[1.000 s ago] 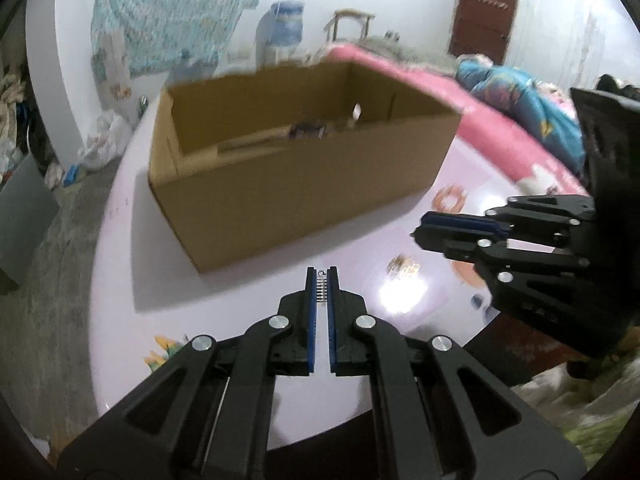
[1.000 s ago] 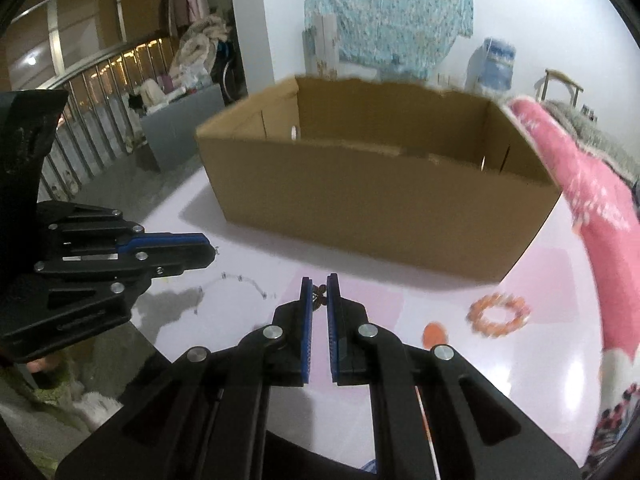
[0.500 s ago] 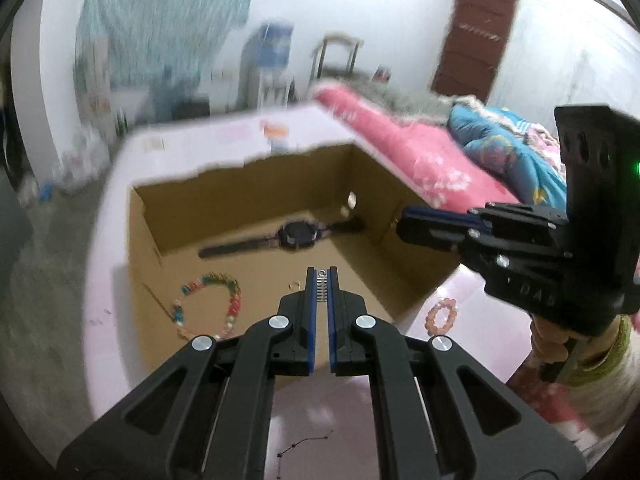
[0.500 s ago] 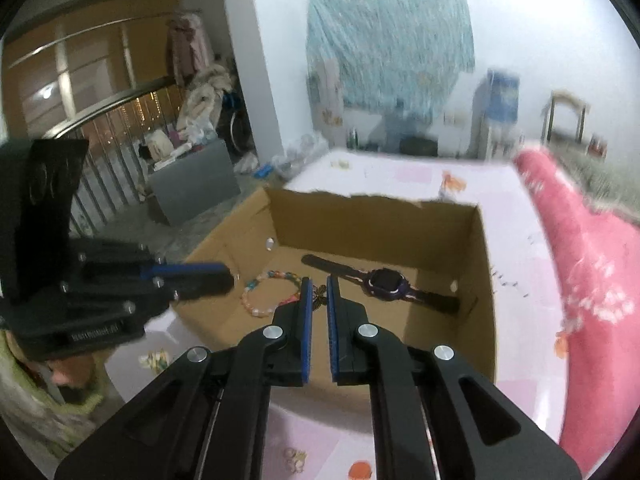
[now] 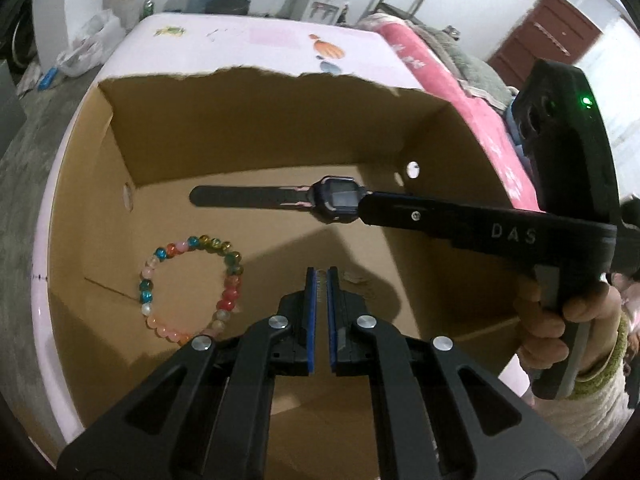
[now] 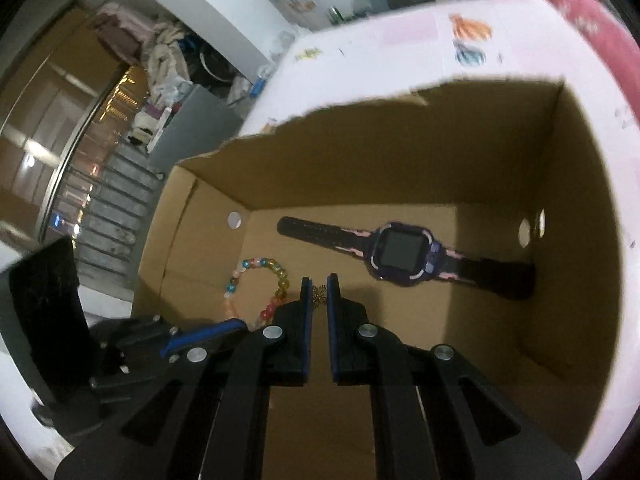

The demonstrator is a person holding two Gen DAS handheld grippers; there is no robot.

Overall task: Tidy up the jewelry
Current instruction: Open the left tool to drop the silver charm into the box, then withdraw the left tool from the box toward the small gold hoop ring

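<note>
Fingers of the left gripper (image 5: pixel 319 282) stand almost closed, with only a thin slit between the blue pads. A small silvery piece (image 5: pixel 318 276), like a short coil or a bit of chain, sits between their tips. These jaws have just been opening a little, so the release seems to begin.

The right gripper (image 6: pixel 318 294) is pinched closed on a tiny golden ornament (image 6: pixel 319 295), flower-like in shape, held at the very tips.

Both grippers point down into the open cardboard box (image 5: pixel 248 128), side by side, the left one just beside the right. On the floor of the box there lie already a bead bracelet (image 5: pixel 230 280) of many colours and a dark watch (image 5: pixel 340 200) with its strap stretched flat. The box stands on the white table (image 5: pixel 240 40). A hand (image 5: pixel 560 320) grips the handle of the right tool.

I judge that the step in hand is dropping the two small pieces into the box. The next move calls for opening both pairs of fingers over a bare part of the floor, low enough that the pieces do not bounce, and clear of the bracelet.
</note>
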